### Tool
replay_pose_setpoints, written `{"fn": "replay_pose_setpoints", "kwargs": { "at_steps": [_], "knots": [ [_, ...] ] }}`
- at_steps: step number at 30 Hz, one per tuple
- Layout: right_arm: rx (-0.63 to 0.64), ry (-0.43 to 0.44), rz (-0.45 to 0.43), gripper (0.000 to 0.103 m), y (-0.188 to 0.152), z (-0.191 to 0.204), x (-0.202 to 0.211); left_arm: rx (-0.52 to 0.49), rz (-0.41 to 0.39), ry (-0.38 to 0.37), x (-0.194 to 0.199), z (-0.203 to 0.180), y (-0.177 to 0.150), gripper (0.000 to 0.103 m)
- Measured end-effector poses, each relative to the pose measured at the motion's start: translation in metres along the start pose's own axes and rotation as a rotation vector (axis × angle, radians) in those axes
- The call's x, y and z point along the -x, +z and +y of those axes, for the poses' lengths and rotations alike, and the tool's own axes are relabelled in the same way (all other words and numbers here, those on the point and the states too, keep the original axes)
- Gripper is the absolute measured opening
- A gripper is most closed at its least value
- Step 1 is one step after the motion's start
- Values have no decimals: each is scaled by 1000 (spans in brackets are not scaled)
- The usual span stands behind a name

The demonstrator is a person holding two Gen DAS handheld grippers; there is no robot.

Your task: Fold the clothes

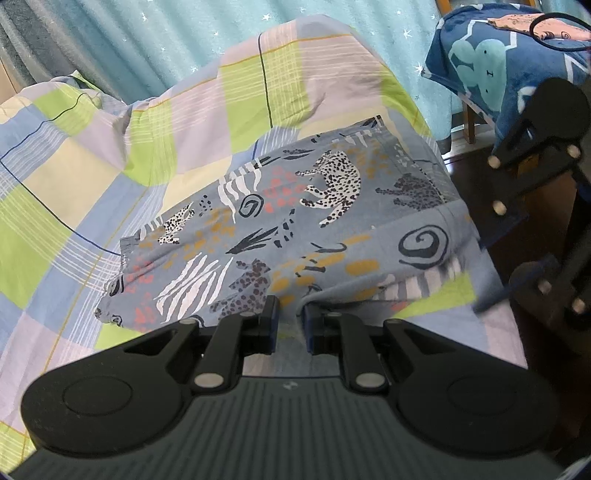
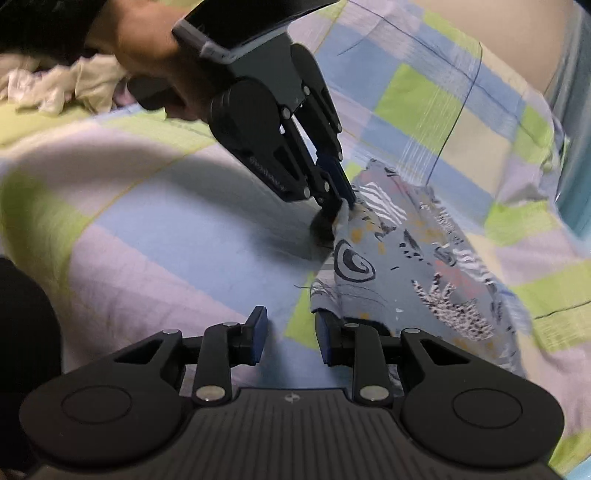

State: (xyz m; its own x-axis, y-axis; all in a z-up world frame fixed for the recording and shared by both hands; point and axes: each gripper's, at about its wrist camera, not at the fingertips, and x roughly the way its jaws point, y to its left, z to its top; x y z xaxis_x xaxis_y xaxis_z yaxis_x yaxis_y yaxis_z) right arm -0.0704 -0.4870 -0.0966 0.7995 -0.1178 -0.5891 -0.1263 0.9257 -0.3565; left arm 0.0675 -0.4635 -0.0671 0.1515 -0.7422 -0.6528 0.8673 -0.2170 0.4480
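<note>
now left gripper (image 2: 341, 206) pinches shorts' (image 1: 295, 229) near edge.

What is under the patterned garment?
The garment lies on the checked bedsheet, which shows all round it. Anything beneath its middle is covered.

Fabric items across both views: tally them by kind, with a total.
Animal-print garment: 1
Checked bedsheet: 1
Blue cartoon blanket: 1
Star-print curtain: 1
Crumpled white cloth: 1
Total: 5
</note>
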Motion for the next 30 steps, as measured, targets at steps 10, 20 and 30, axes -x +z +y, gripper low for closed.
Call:
{"fn": "replay_pose_setpoints", "kwargs": {
  "at_steps": [10, 20, 30],
  "knots": [
    [-84, 47, -25, 29, 5, -9, 0, -117, 2, 20, 8, -10, 1, 13],
    [-282, 25, 46, 29, -7, -28, 12, -192, 5, 26, 11, -17, 4, 13],
    [-259, 40, 14, 29, -1, -20, 11, -189, 0, 18, 10, -17, 11, 14]
  ]
}}
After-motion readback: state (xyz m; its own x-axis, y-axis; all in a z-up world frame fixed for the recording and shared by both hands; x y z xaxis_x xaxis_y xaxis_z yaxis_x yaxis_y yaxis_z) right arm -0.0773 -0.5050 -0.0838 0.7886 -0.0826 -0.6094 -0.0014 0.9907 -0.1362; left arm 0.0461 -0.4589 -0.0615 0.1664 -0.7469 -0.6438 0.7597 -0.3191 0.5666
